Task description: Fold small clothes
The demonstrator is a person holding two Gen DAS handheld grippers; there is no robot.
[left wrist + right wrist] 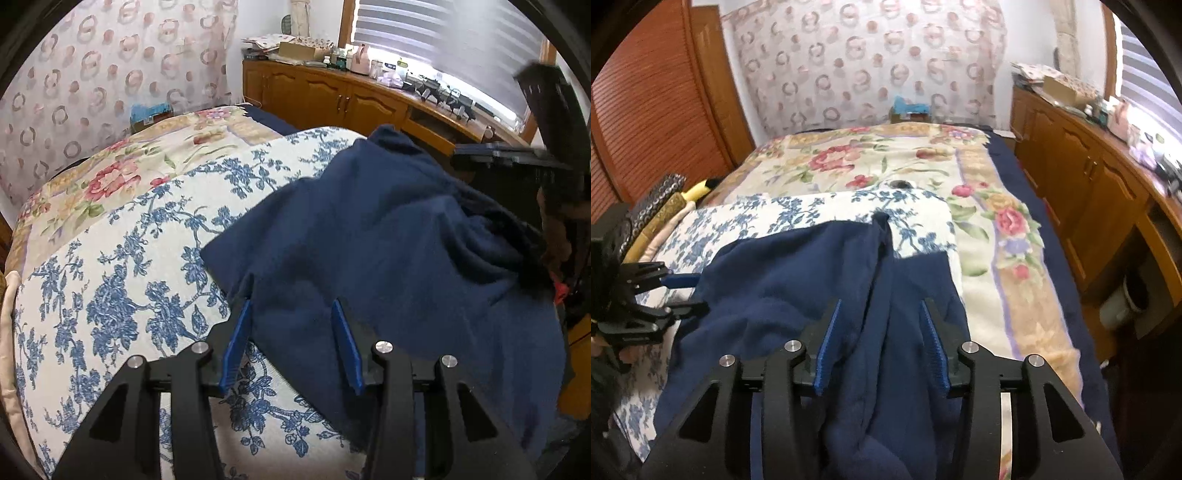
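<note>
A navy blue fleece garment (388, 240) lies rumpled on a white bedcover with blue flowers (122, 280). My left gripper (293, 302) hovers open over the garment's left edge, one blue pad (236, 339) above the cover and the other above the cloth. In the right wrist view the garment (798, 266) has a raised fold running down its middle. My right gripper (881, 302) stands open astride that fold, and its pads do not press on the cloth. The left gripper (679, 295) shows there too, at the garment's left edge. The right gripper's body (517, 155) appears far right in the left wrist view.
A cream blanket with pink flowers (886, 162) covers the far part of the bed. Wooden cabinets (1089, 177) with a cluttered top run along the right side. A louvred wooden door (653, 110) and stacked cushions (661, 206) are at the left; a patterned curtain (868, 62) hangs behind.
</note>
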